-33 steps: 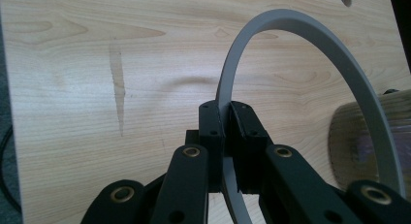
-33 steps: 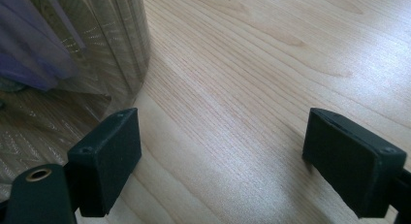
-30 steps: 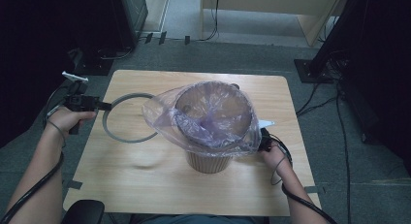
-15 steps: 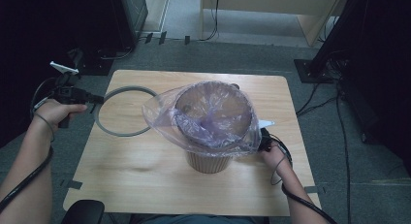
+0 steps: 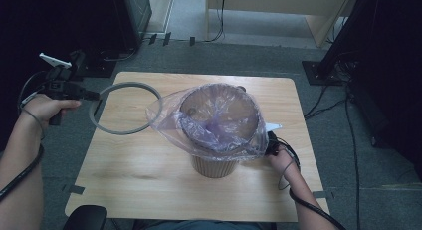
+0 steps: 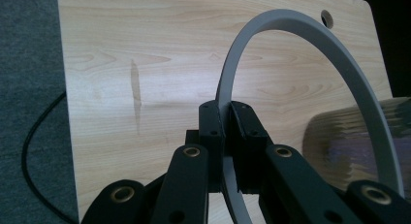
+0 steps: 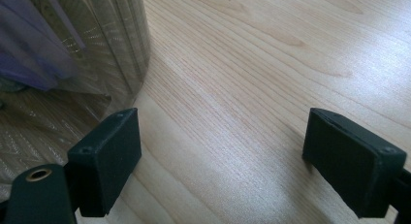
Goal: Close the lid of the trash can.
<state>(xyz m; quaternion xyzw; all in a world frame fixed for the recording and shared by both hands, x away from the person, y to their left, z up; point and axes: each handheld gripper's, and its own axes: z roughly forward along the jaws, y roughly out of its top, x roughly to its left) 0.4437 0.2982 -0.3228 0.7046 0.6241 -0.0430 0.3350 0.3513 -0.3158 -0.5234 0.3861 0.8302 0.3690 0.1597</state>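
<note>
A brown ribbed bin stands on the wooden table, lined with a clear purplish plastic bag that flares over its rim. My left gripper is shut on a grey ring and holds it above the table's left side, left of the bin. In the left gripper view the jaws pinch the ring's band near the gripper, and the bin sits at the right. My right gripper rests low at the bin's right side, open, with bare table between its pads and the bin's wall at the left.
Grey carpet surrounds the table. Cables run over the floor at the right, dark equipment stands at the back left, and a light wooden cabinet is behind. A black chair part sits at the table's near left corner.
My left gripper has lifted the grey ring up and away to the left, off the table surface. The right gripper and the bin have stayed put.
</note>
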